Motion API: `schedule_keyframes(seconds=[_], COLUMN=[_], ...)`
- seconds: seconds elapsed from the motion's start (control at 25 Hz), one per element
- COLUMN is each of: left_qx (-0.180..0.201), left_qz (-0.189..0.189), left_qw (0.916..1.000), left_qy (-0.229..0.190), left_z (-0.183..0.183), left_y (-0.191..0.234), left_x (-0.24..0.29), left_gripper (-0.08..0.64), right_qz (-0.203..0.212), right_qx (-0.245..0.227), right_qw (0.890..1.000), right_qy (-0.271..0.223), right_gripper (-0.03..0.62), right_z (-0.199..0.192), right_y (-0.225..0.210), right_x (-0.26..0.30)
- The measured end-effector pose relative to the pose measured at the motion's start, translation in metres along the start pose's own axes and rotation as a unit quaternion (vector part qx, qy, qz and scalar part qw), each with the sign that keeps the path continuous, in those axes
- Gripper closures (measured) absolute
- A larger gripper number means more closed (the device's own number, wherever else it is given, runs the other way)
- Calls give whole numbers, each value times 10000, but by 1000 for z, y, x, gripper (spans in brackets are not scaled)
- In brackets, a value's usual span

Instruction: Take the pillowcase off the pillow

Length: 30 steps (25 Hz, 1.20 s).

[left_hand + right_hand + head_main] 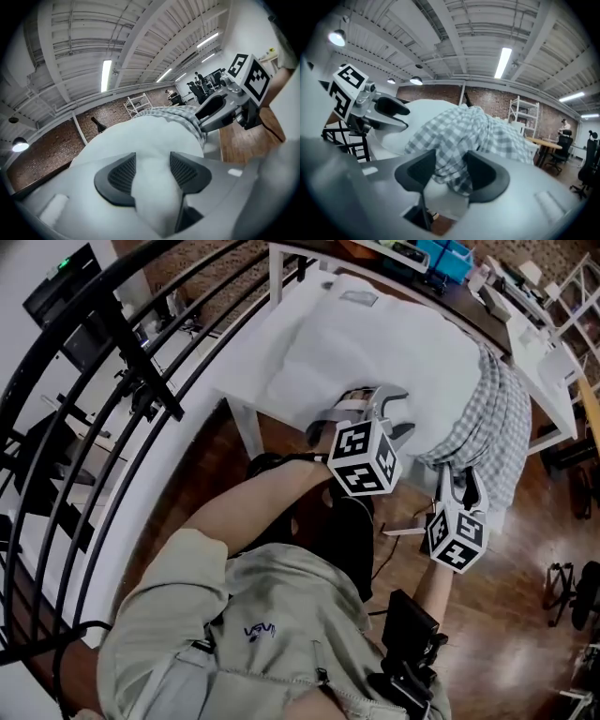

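Observation:
A white pillow (375,352) lies on a white table (246,390), its near end overhanging the edge. A grey-and-white checked pillowcase (492,427) is bunched over the pillow's right end. My left gripper (394,415) sits at the pillow's near edge; in the left gripper view its jaws (152,171) stand apart with white pillow (154,140) bulging between them. My right gripper (459,482) is at the pillowcase's lower edge; in the right gripper view (450,171) checked cloth (464,136) hangs between the parted pads. Each gripper shows in the other's view: the right gripper (220,110) and the left gripper (389,110).
A black curved railing (112,362) runs down the left side. Blue bins (445,259) and clutter sit on a table beyond the pillow. Brown wooden floor (525,568) lies below on the right. A black device (412,634) hangs at the person's waist.

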<state>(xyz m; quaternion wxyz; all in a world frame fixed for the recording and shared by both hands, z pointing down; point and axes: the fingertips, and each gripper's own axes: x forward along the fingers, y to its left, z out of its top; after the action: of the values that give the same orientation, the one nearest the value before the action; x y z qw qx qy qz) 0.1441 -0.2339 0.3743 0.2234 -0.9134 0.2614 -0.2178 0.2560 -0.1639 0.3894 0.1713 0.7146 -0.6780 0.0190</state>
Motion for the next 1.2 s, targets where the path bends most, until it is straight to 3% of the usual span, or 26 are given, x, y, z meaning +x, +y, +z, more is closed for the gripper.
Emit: schedule_keyframes(seconds=[0.16,0.36,0.56,0.64,0.72,0.76,0.84,0.92,1.0,1.08,1.2], left_qx=[-220,-665,-1056,-1171,-1330,-1447,-1714,-1876,-1874,-1757,-1456], left_qz=[238,486,628,712,910,1053,1295,1375,1296,1141,972], left_qw=[9994,9952,9887,9851,9798,9764,9702,9676,9694,9739,9820], left_qy=[-120,-527,-854,-1035,-1181,-1206,-1122,-979,-918,-878,-714], left_z=[-7,2,20,26,25,21,5,-10,-15,-12,-9], left_y=[5,23,50,62,84,100,131,145,140,125,105], left_x=[1,-7,-16,-30,-43,-50,-65,-75,-77,-73,-69], left_gripper=[385,518,537,538,542,543,543,543,543,542,540], right_qz=[-124,-300,-556,-952,-1764,-2140,-2455,-2349,-1975,-1416,-351], right_qx=[-86,-300,-522,-731,-860,-767,-376,-179,-143,-144,-76], right_qw=[9998,9991,9971,9928,9805,9738,9687,9718,9801,9892,9976], right_qy=[103,44,-27,-58,-70,-58,-5,18,-118,-336,-594], right_gripper=[386,501,535,550,589,589,589,589,588,577,488], right_z=[-6,-1,7,13,20,20,13,8,12,23,42], right_y=[-1,-11,-35,-44,-75,-98,-144,-164,-149,-107,-21], right_x=[16,21,15,1,-20,-31,-51,-63,-63,-54,-37])
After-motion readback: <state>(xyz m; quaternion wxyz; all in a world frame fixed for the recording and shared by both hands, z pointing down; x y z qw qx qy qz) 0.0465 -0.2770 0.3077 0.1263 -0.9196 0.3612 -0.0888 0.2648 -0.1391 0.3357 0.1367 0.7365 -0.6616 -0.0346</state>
